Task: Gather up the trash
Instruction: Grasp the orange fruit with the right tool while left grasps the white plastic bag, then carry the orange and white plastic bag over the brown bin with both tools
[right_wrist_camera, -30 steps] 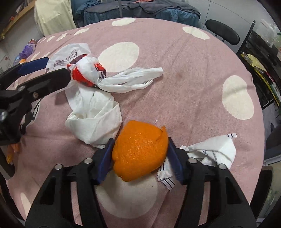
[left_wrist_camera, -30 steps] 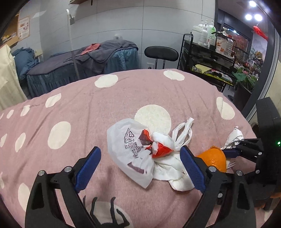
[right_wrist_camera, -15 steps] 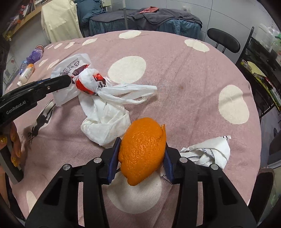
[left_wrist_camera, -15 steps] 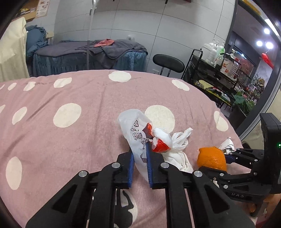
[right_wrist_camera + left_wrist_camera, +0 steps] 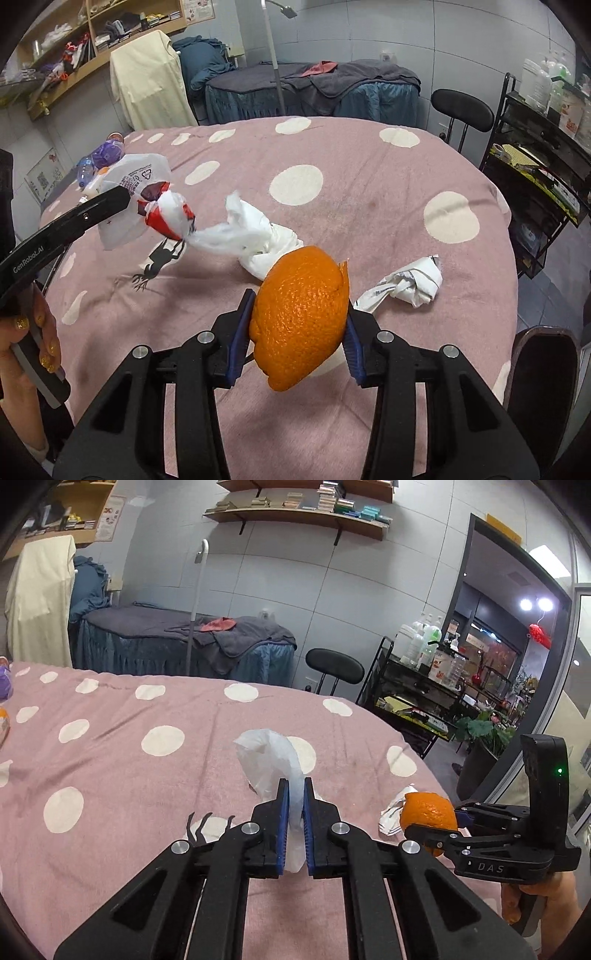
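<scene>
While both hands are already loaded, the trash collection looks partly done. The left claw (image 5: 293,786) is clamped tight on the thin edge of a white plastic bag (image 5: 135,184), which hangs lifted at the left of the scene, its far end trailing down toward the pink spotted surface (image 5: 369,166). The right claw (image 5: 299,325) is closed to a middling width around an orange peel (image 5: 301,317), held clear above the near middle of the surface.

By my reading, the peel is meant for the bag, but no frame shows the bag's mouth open yet. A crumpled paper wrapper (image 5: 410,282) lies on the right of the surface, untouched. At the far left edge sit a plastic bottle (image 5: 86,170) and some purple item I cannot identify; whether these count as trash is unclear.

The bag is flimsy, translucent film with printed recycling marks, twisted around a red and white bundle (image 5: 168,216) and ending in limp white folds. The peel is a hollow-looking, pebbled, bright orange shell with a torn edge on its right. The wrapper is creased white paper with dark print. The surface cover is soft, towel-like pink cloth with cream dots and a small black printed figure.
</scene>
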The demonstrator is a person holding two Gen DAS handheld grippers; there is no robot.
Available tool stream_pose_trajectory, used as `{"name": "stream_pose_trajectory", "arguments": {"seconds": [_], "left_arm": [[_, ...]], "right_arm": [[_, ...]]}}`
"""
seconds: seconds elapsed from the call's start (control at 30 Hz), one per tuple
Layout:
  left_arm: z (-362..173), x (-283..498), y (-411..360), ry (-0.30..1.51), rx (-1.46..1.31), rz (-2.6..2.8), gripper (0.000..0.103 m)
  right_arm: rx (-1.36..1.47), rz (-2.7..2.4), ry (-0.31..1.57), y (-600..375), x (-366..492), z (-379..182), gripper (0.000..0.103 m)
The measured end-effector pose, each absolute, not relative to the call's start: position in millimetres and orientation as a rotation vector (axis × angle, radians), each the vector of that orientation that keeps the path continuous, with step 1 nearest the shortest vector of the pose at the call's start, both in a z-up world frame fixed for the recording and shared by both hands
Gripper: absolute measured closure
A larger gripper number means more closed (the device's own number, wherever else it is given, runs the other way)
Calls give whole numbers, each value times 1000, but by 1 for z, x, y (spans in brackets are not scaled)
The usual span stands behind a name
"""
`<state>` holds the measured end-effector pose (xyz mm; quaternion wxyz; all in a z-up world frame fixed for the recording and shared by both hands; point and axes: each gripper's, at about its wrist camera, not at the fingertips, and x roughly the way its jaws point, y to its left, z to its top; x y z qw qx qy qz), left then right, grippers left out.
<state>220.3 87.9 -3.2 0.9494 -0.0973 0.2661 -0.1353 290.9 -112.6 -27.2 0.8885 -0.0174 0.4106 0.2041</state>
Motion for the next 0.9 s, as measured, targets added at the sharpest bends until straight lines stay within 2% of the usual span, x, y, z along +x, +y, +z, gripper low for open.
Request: {"name": "stream_pose_trajectory", "arguments": {"seconds": [0.47,0.9], "left_arm": [[30,167,49,450,-191,-382,95],[50,170,-63,437,-126,-615,95]], "right_arm": [[64,352,733,-175,219,3,59],[165,139,666,-274,165,9,59]]}}
